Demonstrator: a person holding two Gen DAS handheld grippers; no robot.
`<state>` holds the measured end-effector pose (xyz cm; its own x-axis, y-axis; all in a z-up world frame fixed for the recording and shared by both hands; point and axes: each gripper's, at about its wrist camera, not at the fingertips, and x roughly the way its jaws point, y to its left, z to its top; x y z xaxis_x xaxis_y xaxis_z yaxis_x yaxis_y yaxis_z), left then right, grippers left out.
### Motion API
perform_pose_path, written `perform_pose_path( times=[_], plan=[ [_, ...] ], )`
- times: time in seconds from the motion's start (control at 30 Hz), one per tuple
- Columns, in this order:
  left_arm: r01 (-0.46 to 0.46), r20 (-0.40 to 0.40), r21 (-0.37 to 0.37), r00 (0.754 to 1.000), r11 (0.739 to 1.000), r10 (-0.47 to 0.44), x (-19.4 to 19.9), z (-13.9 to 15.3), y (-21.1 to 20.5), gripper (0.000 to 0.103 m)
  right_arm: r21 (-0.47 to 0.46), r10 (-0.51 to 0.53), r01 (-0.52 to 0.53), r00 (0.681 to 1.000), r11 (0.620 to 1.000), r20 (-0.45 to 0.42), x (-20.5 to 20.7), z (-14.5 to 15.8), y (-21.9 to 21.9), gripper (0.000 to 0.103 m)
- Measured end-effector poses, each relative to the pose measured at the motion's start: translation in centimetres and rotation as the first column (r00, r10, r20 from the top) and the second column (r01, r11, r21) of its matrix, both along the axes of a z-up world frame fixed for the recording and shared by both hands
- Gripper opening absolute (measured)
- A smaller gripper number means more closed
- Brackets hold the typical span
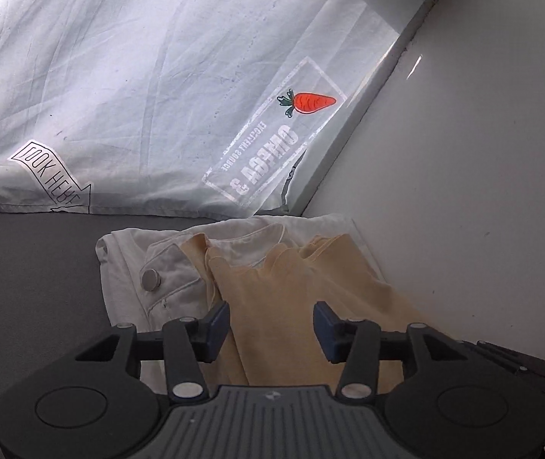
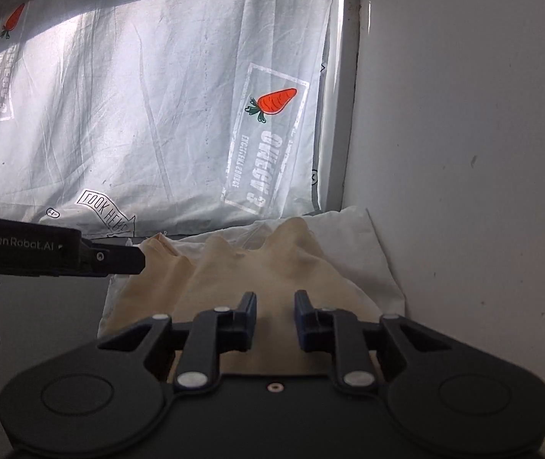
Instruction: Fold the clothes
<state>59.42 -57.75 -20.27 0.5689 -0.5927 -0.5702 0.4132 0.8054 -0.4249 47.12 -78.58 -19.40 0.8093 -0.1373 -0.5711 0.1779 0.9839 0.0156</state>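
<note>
Jaws of both grippers agape, empty, over one cream garment [image 1: 291, 294] atop one white garment [image 1: 127, 267].

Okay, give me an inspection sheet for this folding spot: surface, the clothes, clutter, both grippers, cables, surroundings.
Surface: dark grey table, bare part at left.
Job's things: cream garment lying on top of a white garment that bears a metal button; both in the corner by the wall.
Clutter: nothing seen.
Grippers: left gripper open above the cream garment, holding nothing; right gripper open above the same garment, holding nothing.
Cables: nothing seen.
Surroundings: pale printed sheet with a carrot print hangs behind; white wall at right.
</note>
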Motion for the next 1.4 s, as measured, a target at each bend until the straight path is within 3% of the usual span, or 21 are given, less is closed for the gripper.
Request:
perform_pose_path(
  times=[0.07, 0.13, 0.2, 0.23, 0.3, 0.33, 0.37, 0.53, 0.77, 0.9, 1.0, 1.1, 1.2, 1.4],
  plan=[
    [-0.01, -0.062, -0.026, 0.998, 1.0, 0.008, -0.8, -0.2, 0.8, 0.05, 0.033, -0.009, 0.009, 1.0, 0.999, -0.005, -0.4, 0.6, -0.1, 0.023],
    [-0.015, -0.046, -0.015, 0.999, 1.0, 0.014, -1.9, 0.8, 1.8, 0.052, 0.048, 0.001, -0.001, 1.0, 0.999, -0.002, -0.8, 1.9, 0.1, 0.024],
    [-0.032, 0.016, 0.004, 0.999, 0.999, 0.032, -3.4, 2.5, 3.0, 0.059, 0.057, 0.009, -0.011, 0.999, 0.998, 0.038, -1.6, 3.8, 0.9, 0.043],
    [-0.04, 0.046, 0.01, 0.998, 0.999, 0.04, -4.1, 3.4, 3.6, 0.061, 0.06, 0.012, -0.016, 0.998, 0.998, 0.063, -2.2, 4.8, 1.5, 0.059],
    [-0.049, 0.084, -0.013, 0.995, 0.999, 0.05, -5.5, 5.2, 5.2, 0.077, 0.068, 0.021, -0.027, 0.995, 0.997, 0.098, -3.4, 6.4, 3.1, 0.064],
    [-0.053, 0.104, -0.025, 0.993, 0.998, 0.055, -6.3, 6.1, 6.0, 0.081, 0.069, 0.024, -0.032, 0.993, 0.997, 0.114, -4.0, 7.2, 4.0, 0.07],
    [-0.064, 0.137, -0.032, 0.988, 0.997, 0.067, -7.6, 7.3, 7.1, 0.086, 0.066, 0.027, -0.036, 0.991, 0.997, 0.128, -4.8, 8.0, 5.0, 0.083],
    [-0.128, 0.291, -0.043, 0.947, 0.991, 0.135, -14.8, 12.8, 11.5, 0.102, 0.098, 0.022, -0.047, 0.969, 0.994, 0.244, -10.9, 11.2, 10.2, 0.102],
    [-0.238, 0.373, -0.048, 0.897, 0.97, 0.238, -24.7, 17.3, 18.0, 0.103, 0.144, 0.041, -0.104, 0.921, 0.984, 0.387, -18.5, 14.8, 16.9, 0.103],
    [-0.305, 0.419, -0.047, 0.858, 0.951, 0.296, -29.9, 18.1, 22.4, 0.103, 0.062, 0.113, -0.155, 0.892, 0.986, 0.438, -21.9, 16.2, 21.7, 0.103],
    [-0.351, 0.447, -0.029, 0.833, 0.936, 0.327, -33.5, 18.5, 25.7, 0.103, -0.041, 0.191, -0.192, 0.892, 0.981, 0.41, -24.2, 17.1, 26.8, 0.103],
    [-0.342, 0.463, -0.016, 0.831, 0.94, 0.31, -36.5, 19.0, 29.7, 0.103, -0.072, 0.243, -0.234, 0.882, 0.969, 0.404, -26.6, 17.5, 31.6, 0.103],
    [-0.37, 0.481, 0.013, 0.817, 0.929, 0.318, -39.4, 19.2, 33.7, 0.103, -0.02, 0.249, -0.263, 0.884, 0.965, 0.396, -29.4, 17.4, 36.4, 0.103],
    [-0.38, 0.421, 0.053, 0.847, 0.923, 0.325, -45.5, 19.1, 43.9, 0.103, 0.002, 0.212, -0.226, 0.918, 0.974, 0.336, -34.1, 17.1, 45.5, 0.103]
  ],
)
